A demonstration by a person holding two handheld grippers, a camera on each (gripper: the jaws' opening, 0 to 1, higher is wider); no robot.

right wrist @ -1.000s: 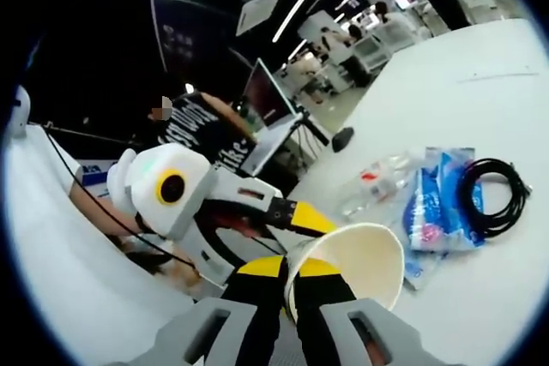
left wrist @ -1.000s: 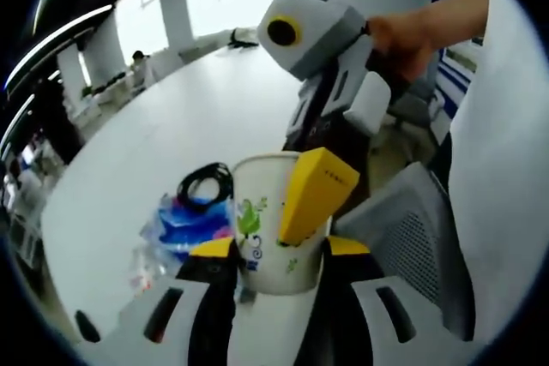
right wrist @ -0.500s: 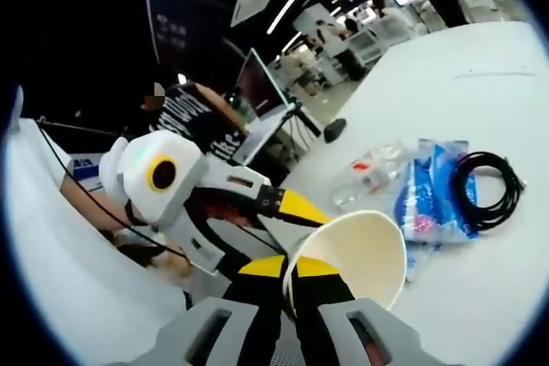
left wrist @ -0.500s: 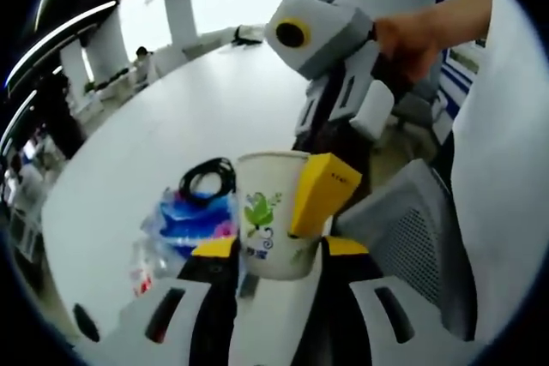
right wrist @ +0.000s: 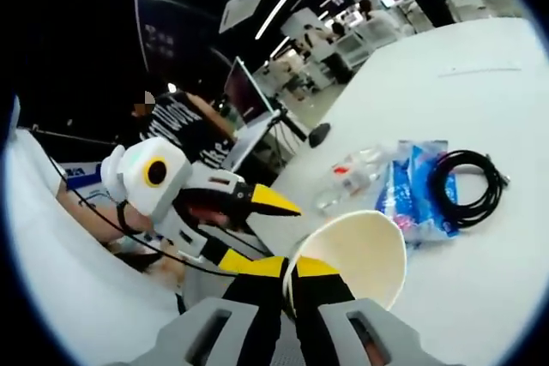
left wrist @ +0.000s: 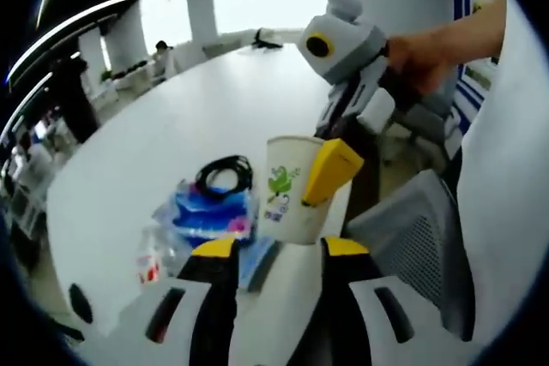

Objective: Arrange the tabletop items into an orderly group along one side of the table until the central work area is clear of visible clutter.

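Paper cup (left wrist: 294, 188) upright near table edge, just beside blue packets (left wrist: 210, 216) and black cable (left wrist: 225, 175). My right gripper (right wrist: 288, 268) pinches cup rim. My left gripper (left wrist: 276, 250) spread, empty, just short of cup.

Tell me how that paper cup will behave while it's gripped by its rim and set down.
The paper cup looks thin-walled, so the right gripper, pinching its rim, could likely dent it. It appears empty inside, so it is probably very light. Taller than wide in the left gripper view, it may tip easily if nudged near the black cable.
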